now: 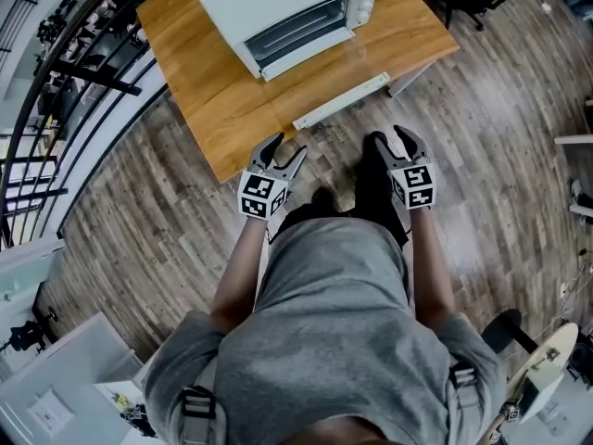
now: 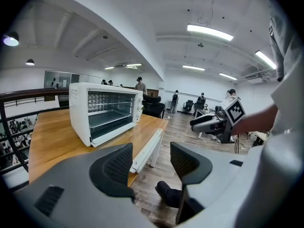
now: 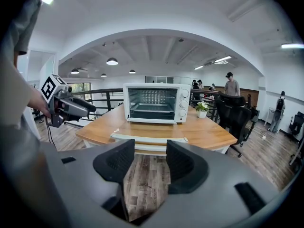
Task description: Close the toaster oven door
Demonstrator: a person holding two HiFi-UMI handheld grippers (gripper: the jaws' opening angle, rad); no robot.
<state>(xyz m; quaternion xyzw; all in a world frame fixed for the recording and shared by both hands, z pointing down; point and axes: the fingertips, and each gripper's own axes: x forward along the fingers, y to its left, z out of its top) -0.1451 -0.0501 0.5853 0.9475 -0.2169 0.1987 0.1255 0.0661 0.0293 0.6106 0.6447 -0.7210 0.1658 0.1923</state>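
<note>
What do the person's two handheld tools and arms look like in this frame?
Both the left tool and right tool have grey-and-black bodies, each carrying a white cube printed with black square markers. Their pads are dark and finely ribbed. The person wears a grey short-sleeved T-shirt; dark buckled straps cross the shoulders.

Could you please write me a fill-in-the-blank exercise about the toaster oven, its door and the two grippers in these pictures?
1. The toaster oven stands on a ____ table.
2. Its glass door is not shut; it is ____.
3. The jaws of the left gripper and of the right gripper stand apart and hold ____.
Missing words: wooden; open; nothing.
</note>
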